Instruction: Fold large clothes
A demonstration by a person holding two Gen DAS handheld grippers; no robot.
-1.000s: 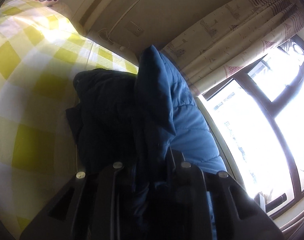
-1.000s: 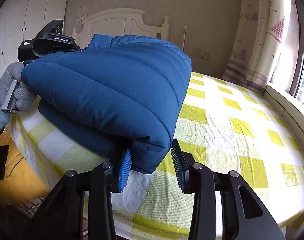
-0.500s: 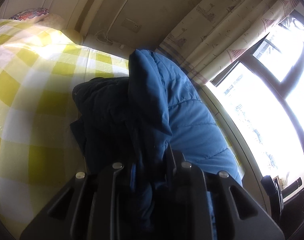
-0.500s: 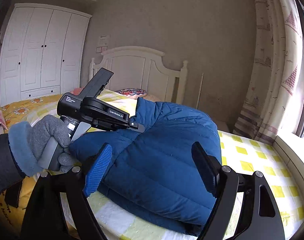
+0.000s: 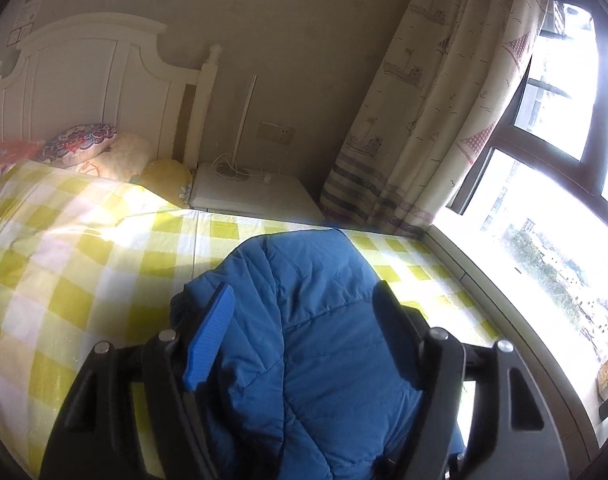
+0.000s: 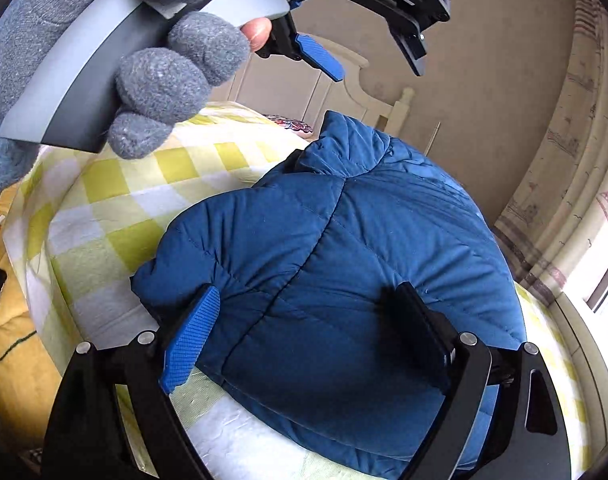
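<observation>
A blue puffer jacket [image 5: 323, 320] lies folded in a thick bundle on the yellow-checked bed sheet [image 5: 84, 264]. My left gripper [image 5: 302, 288] hovers above it, jaws opening, nothing pinched between the fingers. In the right wrist view the jacket [image 6: 363, 248] fills the middle. My right gripper [image 6: 304, 292] straddles its near end with jaws wide and still opening, the pads not pressing on the cloth. The left gripper [image 6: 377, 72] shows at the top there, held by a hand in a grey glove [image 6: 176, 76], well clear above the jacket.
A white headboard [image 5: 96, 76] and pillows [image 5: 84, 144] stand at the bed's far end, with a white nightstand [image 5: 248, 192] and cable beside them. A patterned curtain [image 5: 435, 112] and a window [image 5: 543, 216] run along the right. An orange-yellow duvet [image 6: 8, 336] hangs at the left.
The left gripper let go of the jacket's fold, opened and rose. The right gripper opened wide and moved over the jacket. The jacket now rests folded on the bed.
</observation>
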